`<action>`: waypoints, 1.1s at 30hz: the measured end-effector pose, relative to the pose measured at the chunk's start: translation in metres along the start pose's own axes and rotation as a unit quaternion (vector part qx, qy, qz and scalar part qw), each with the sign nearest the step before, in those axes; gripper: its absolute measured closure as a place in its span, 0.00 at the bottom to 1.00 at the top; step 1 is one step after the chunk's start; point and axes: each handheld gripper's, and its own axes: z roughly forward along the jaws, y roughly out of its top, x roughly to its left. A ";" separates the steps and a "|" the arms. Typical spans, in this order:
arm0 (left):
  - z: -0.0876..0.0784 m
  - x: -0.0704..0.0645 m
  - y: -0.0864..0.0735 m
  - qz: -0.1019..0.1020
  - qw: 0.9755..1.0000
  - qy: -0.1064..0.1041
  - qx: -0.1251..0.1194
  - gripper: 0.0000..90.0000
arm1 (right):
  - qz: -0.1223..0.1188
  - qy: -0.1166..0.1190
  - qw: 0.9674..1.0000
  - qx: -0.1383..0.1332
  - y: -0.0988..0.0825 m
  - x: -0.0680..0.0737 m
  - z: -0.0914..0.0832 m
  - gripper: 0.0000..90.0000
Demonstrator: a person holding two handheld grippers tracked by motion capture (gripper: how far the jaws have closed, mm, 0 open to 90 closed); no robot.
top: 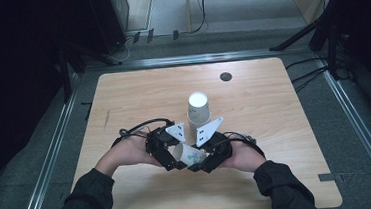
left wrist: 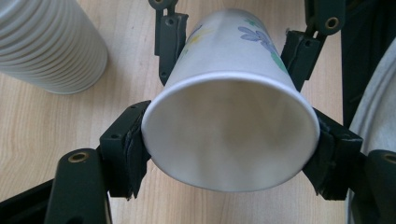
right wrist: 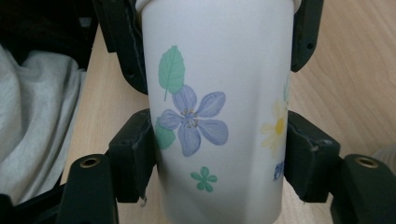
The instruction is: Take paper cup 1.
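Observation:
A white paper cup [top: 190,156] printed with flowers lies on its side between both grippers, just above the front middle of the wooden table [top: 137,93]. My left gripper [top: 170,156] is shut on the cup [left wrist: 229,135] near its rim, and its open mouth faces that camera. The left gripper's fingertips [left wrist: 123,154] press on either side of the rim. My right gripper [top: 207,155] is shut on the cup [right wrist: 219,93] lower on its body, by the base. A purple flower and a green leaf show between its pads [right wrist: 135,154].
A stack of upside-down white cups [top: 198,111] stands just behind the grippers, and the stack [left wrist: 46,42] is near the held cup. A dark round hole [top: 226,76] sits at the table's far side. Grey cloth [right wrist: 32,116] of the person's clothing lies close by.

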 end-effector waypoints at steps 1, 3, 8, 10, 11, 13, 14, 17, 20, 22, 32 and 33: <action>0.000 0.000 0.000 0.000 1.000 0.000 0.000 0.29 | 0.000 0.000 1.000 0.000 0.000 0.000 0.000 0.38; 0.000 0.000 -0.001 0.004 1.000 -0.001 -0.004 0.28 | -0.004 0.000 1.000 0.002 0.000 0.000 0.000 0.39; -0.005 0.002 -0.003 0.002 0.999 -0.001 -0.037 0.18 | 0.001 -0.005 1.000 -0.010 0.001 0.000 -0.007 0.38; -0.008 0.003 -0.004 0.000 0.999 0.000 -0.049 0.17 | 0.002 -0.008 1.000 -0.014 0.001 -0.001 -0.009 0.38; -0.009 0.003 -0.005 -0.003 0.999 0.001 -0.053 0.16 | 0.005 -0.012 1.000 -0.023 0.001 -0.002 -0.013 0.38; -0.013 0.005 -0.007 -0.010 0.997 0.005 -0.071 0.15 | 0.009 -0.016 0.999 -0.033 0.001 -0.003 -0.018 0.38; -0.016 0.007 -0.009 -0.017 0.996 0.005 -0.084 0.15 | 0.013 -0.018 0.999 -0.042 0.001 -0.003 -0.023 0.38; -0.020 0.009 -0.012 -0.024 0.995 0.002 -0.101 0.15 | 0.014 -0.023 0.998 -0.059 0.001 -0.004 -0.030 0.38; -0.025 0.010 -0.014 -0.033 0.991 0.003 -0.128 0.15 | 0.016 -0.026 0.997 -0.070 0.001 -0.004 -0.035 0.38; -0.028 0.011 -0.015 -0.040 0.988 -0.002 -0.150 0.15 | 0.021 -0.031 0.996 -0.084 0.001 -0.003 -0.042 0.38; -0.027 0.009 -0.013 -0.065 0.971 -0.006 -0.229 0.15 | 0.027 -0.029 0.992 -0.116 0.001 -0.003 -0.050 0.38; -0.026 0.008 -0.012 -0.064 0.970 -0.001 -0.235 0.15 | 0.029 -0.027 0.992 -0.118 0.002 -0.003 -0.050 0.38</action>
